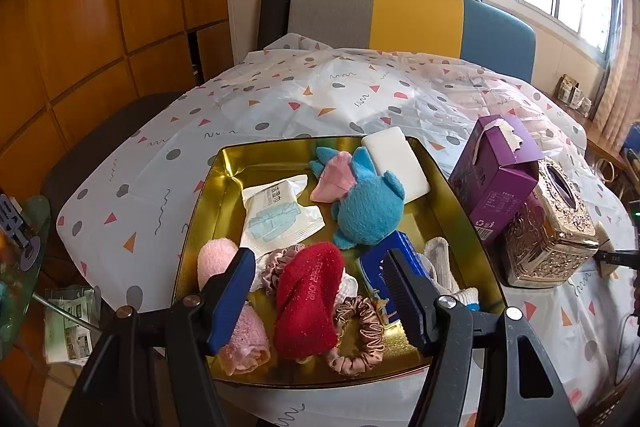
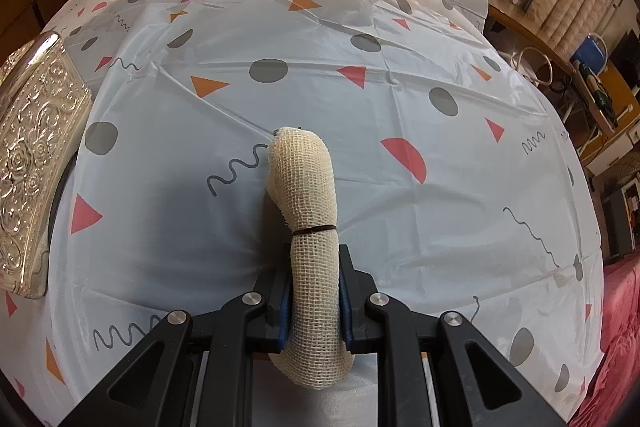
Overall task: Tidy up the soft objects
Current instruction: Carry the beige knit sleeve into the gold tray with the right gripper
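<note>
Right fingers (image 2: 314,303): clamped on the gauze roll (image 2: 306,195), pads pressing its lower half from both sides. I have it firmly.
Left fingers (image 1: 320,291): apart, nothing between the pads; I hold them over the near end of the tray (image 1: 224,167), above the red cloth (image 1: 308,299).
Gauze roll: held over the table (image 2: 400,147) to the right of the silver box (image 2: 28,163), its free end bent over and drooping toward the cloth. I cannot tell whether the tip touches.
Tray contents: red cloth, pink towel (image 1: 240,343), two scrunchies (image 1: 356,335), blue plush (image 1: 368,203), wipes pack (image 1: 280,215), white sponge (image 1: 396,163), blue pack (image 1: 396,259), white glove (image 1: 448,267).
Handling, roll: I judge it light and limp; open weave, so it squashes and bends wherever it is unsupported. A thin dark band (image 2: 314,230) cinches it above my grip. Holding near that band would keep it from flopping.
Handling, tray items: soft and light; the satin scrunchies look slippery, the terry cloths grippy. I would pinch the red cloth across its thick folded middle.
Risk: the drooping end could snag or drag as I carry it.
</note>
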`<state>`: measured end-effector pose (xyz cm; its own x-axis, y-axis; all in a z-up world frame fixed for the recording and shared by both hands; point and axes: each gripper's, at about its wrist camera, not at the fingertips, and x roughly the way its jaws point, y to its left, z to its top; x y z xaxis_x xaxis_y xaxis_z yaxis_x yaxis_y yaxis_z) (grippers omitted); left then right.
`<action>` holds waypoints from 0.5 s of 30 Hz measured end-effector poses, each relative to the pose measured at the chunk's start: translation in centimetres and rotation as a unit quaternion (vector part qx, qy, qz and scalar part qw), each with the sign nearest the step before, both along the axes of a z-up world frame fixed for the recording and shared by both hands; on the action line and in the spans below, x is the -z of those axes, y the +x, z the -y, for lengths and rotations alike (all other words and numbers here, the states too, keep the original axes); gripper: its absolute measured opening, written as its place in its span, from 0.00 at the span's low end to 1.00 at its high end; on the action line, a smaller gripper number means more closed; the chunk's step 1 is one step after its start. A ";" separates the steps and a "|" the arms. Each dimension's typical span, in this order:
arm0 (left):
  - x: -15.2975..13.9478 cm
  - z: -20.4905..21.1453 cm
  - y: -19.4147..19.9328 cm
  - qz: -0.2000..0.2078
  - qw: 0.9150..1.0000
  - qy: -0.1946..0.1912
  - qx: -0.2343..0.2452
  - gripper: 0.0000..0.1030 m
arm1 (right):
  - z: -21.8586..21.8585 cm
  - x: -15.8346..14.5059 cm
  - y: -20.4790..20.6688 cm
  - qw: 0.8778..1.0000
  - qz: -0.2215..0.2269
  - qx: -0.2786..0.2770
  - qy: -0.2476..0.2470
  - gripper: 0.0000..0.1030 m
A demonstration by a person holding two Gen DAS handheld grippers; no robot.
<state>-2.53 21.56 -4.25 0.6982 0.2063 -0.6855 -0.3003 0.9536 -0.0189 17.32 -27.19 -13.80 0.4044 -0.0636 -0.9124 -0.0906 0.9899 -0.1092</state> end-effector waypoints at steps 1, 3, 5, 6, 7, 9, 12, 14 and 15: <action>0.0 -0.1 0.0 0.000 1.000 -0.001 -0.001 0.65 | 0.0 0.0 0.0 1.000 -0.003 0.004 0.001 0.17; 0.2 -0.2 0.0 -0.001 1.000 -0.002 -0.002 0.65 | 0.0 -0.1 0.1 1.000 -0.010 0.017 0.004 0.17; 0.4 -0.4 0.0 -0.002 1.000 -0.004 -0.003 0.65 | 0.2 -0.2 0.2 0.999 -0.017 0.037 0.010 0.17; 0.5 -0.6 0.0 -0.003 1.000 -0.005 -0.003 0.65 | 0.3 -0.3 0.1 0.999 -0.019 0.046 0.013 0.17; 0.6 -0.7 -0.1 -0.005 1.000 -0.006 -0.004 0.65 | 0.3 -0.4 0.1 0.998 -0.022 0.056 0.015 0.17; 0.8 -1.0 -0.1 -0.005 1.000 -0.010 -0.007 0.65 | 0.5 -1.0 -0.2 0.997 -0.016 0.073 0.021 0.17; 0.9 -1.5 0.0 -0.004 1.000 -0.013 -0.014 0.65 | 0.8 -3.5 -0.8 0.994 0.016 0.095 0.044 0.17; 1.1 -1.9 0.0 -0.003 1.000 -0.017 -0.019 0.65 | 0.4 -6.1 -1.3 0.992 0.046 0.097 0.060 0.17; 1.1 -2.1 0.0 -0.004 1.000 -0.018 -0.022 0.65 | -0.2 -7.6 -1.7 0.992 0.065 0.086 0.069 0.17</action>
